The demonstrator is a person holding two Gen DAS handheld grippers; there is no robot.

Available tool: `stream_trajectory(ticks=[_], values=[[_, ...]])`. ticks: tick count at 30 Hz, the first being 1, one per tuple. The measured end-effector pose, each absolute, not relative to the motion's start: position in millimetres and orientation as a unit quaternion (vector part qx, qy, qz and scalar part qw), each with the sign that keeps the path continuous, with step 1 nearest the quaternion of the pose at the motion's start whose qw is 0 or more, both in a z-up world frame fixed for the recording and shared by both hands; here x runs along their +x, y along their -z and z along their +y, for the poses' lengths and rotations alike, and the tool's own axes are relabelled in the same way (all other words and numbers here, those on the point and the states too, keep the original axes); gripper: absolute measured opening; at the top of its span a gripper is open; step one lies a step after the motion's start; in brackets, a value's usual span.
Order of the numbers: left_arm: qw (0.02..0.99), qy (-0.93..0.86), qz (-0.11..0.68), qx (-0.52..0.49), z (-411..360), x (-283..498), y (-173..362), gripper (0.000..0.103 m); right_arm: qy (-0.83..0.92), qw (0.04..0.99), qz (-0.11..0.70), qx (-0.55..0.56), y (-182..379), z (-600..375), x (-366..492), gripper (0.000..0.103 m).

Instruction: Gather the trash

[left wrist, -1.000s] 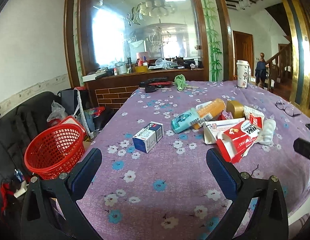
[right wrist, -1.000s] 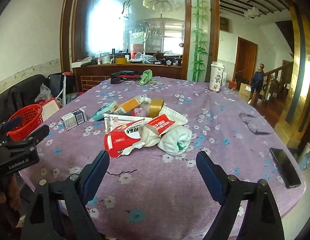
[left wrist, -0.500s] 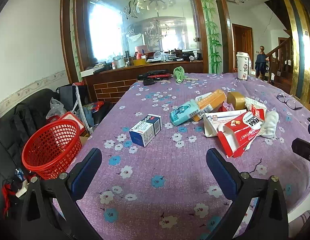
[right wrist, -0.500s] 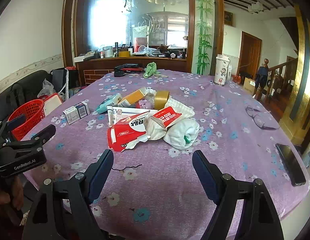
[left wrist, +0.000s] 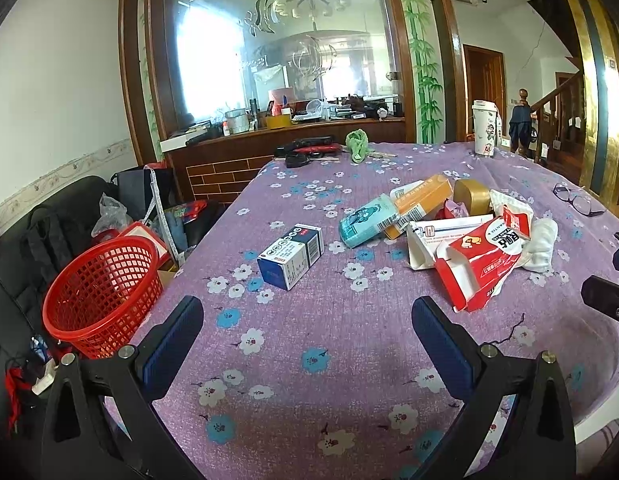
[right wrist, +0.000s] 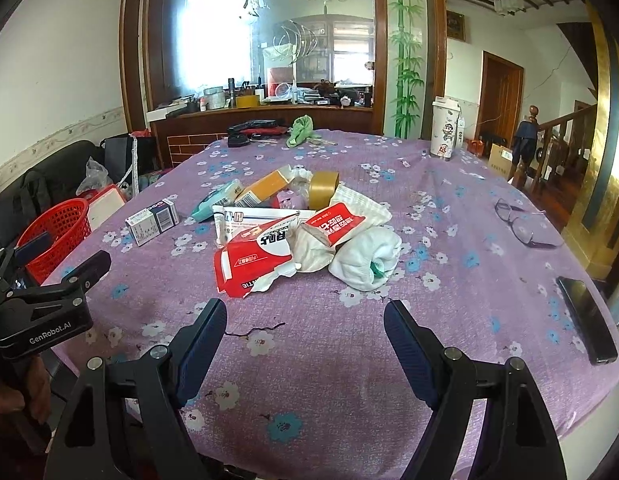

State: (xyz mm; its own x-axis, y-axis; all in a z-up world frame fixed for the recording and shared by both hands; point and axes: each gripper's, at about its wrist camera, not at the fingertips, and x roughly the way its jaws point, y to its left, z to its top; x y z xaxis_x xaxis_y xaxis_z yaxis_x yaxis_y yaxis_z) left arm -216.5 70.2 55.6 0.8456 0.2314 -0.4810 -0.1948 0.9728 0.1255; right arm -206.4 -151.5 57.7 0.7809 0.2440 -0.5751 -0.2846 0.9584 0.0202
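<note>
A heap of trash lies mid-table on the purple flowered cloth (left wrist: 309, 340): a torn red and white carton (left wrist: 481, 264) (right wrist: 253, 264), a long white box (right wrist: 265, 220), an orange box (left wrist: 421, 204), a teal packet (left wrist: 367, 220), a brown tape roll (right wrist: 323, 188) and crumpled white tissue (right wrist: 365, 256). A blue and white box (left wrist: 291, 256) (right wrist: 151, 222) lies apart, left of the heap. A red mesh basket (left wrist: 101, 296) (right wrist: 53, 232) stands off the table's left edge. My left gripper (left wrist: 307, 320) is open over the near cloth, empty. My right gripper (right wrist: 305, 320) is open and empty, just short of the heap.
A white tumbler (right wrist: 445, 128), a green cloth (right wrist: 301, 130) and dark items sit at the far edge. Glasses (right wrist: 521, 222) and a black phone (right wrist: 587, 320) lie at the right. A dark sofa with bags (left wrist: 49, 220) stands left of the table.
Both views have shifted slightly, the heap sitting a little higher and closer. The right gripper's fingers stand slightly narrower than one second ago. Nothing on the table has moved.
</note>
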Motion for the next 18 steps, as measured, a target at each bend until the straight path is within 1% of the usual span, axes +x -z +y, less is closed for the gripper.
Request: stream_trajectory(ticks=[18], values=[[0.958, -0.109, 0.263, 0.033, 73.5, -215.9, -51.6, 0.103, -0.155, 0.937, 0.311, -0.031, -52.7, -146.8, -203.3, 0.084]])
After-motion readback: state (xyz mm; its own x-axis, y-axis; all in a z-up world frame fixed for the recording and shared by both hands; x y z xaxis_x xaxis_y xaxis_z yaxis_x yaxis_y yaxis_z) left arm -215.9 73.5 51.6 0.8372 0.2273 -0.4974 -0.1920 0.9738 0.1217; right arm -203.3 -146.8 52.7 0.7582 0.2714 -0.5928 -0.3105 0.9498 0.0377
